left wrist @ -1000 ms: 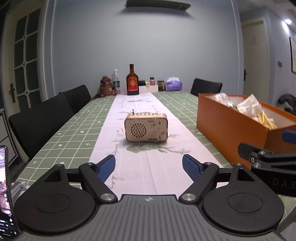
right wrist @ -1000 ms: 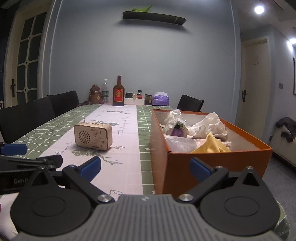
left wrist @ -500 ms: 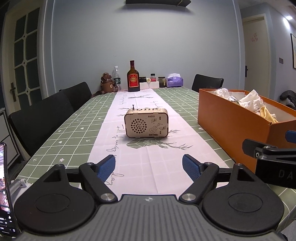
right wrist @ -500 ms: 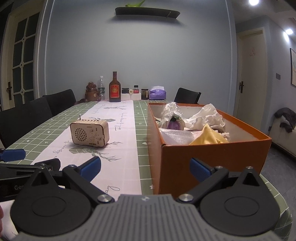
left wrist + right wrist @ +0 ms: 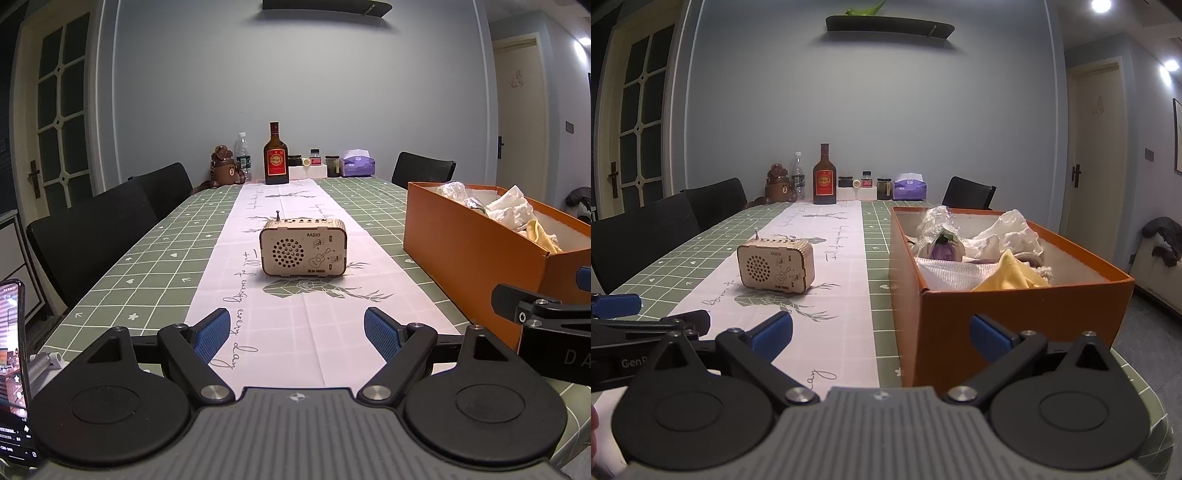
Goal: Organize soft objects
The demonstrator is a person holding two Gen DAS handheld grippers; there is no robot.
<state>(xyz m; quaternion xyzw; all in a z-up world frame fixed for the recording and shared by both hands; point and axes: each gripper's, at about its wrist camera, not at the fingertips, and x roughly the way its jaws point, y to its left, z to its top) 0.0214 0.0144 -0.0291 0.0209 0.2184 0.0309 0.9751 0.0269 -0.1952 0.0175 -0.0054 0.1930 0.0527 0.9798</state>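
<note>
Both grippers hover low over the near end of the tabletop [image 5: 155, 236], each spread wide with nothing between the blue pads. The left gripper [image 5: 295, 332] looks straight down the white runner at the radio [image 5: 303, 247], which stands ahead of it and well apart. The right gripper [image 5: 881, 332] sits just before the near wall of the orange box [image 5: 1015, 306], which rises ahead and slightly right of it. The soft things lie inside that box: a yellow cloth [image 5: 1012, 275] nearest the right gripper, white mesh [image 5: 947, 273] left of it, crumpled white plastic [image 5: 1004, 232] behind, and a purple item [image 5: 943, 249] towards the far left corner. From here the likely trouble is the box wall: the right gripper sits below the rim, so a straight reach forward would probably shove the light box instead of entering it. The heap is tangled too, so a pinch on the cloth may drag the mesh or plastic along. The two grippers are close together, and a sideways swing could knock one against the other.
</note>
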